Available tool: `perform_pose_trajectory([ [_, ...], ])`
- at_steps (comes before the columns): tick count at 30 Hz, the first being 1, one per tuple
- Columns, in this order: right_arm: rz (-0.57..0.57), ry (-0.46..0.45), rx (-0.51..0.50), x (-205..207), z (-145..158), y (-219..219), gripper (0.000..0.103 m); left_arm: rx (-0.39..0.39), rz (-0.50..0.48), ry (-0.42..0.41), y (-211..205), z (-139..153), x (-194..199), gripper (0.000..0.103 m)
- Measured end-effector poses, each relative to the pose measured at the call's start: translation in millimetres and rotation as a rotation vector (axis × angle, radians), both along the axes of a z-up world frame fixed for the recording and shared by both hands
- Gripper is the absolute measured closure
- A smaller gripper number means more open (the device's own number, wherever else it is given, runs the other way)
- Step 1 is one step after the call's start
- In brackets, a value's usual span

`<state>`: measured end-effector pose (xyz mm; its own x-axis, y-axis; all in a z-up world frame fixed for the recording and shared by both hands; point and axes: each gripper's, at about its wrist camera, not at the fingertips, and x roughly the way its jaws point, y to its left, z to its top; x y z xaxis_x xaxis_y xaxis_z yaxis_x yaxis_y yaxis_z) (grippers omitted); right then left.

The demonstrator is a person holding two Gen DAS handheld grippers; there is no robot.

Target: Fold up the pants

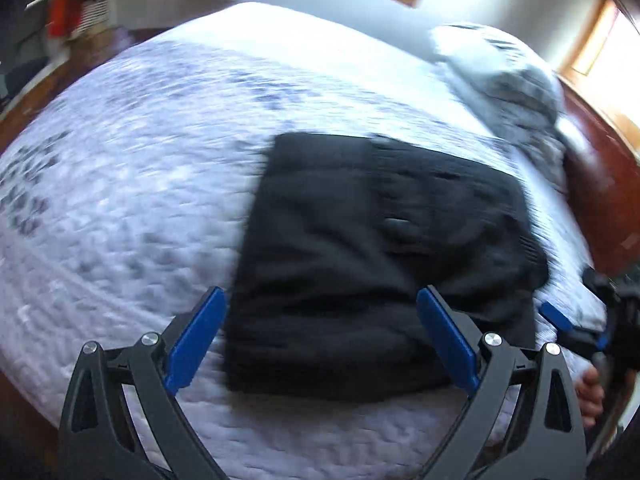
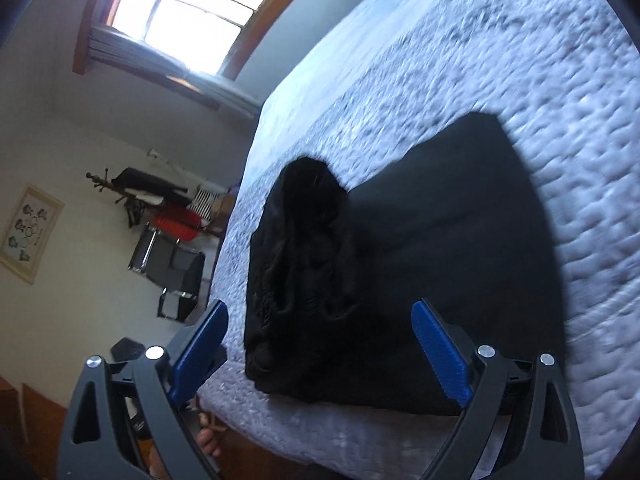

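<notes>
Black pants lie folded into a compact rectangle on the white quilted bed, near its front edge. My left gripper is open and empty, held just above the near edge of the pants. The right gripper's blue tip shows at the right edge of the left wrist view. In the right wrist view the pants lie with the bunched waistband on the left. My right gripper is open and empty, just short of the pants' near edge.
A grey-and-white pillow lies at the bed's far right. The dark wooden bed frame runs along the right. A coat rack with clothes and a black chair stand against the wall. A window is above.
</notes>
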<state>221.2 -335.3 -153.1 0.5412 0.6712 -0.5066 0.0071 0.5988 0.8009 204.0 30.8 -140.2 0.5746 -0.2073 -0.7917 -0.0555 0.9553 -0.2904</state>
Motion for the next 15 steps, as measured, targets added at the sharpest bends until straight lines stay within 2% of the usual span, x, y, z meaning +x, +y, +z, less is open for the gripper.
perform_pose_trajectory([
  [6,0.022,0.066,0.07,15.5,-20.7,21.2,0.009,0.033,0.076,0.052,34.4,-8.2,7.6,0.007],
  [15,0.016,0.085,0.072,23.8,-23.9,35.8,0.008,0.049,0.072,0.1,42.2,-25.7,5.6,0.007],
])
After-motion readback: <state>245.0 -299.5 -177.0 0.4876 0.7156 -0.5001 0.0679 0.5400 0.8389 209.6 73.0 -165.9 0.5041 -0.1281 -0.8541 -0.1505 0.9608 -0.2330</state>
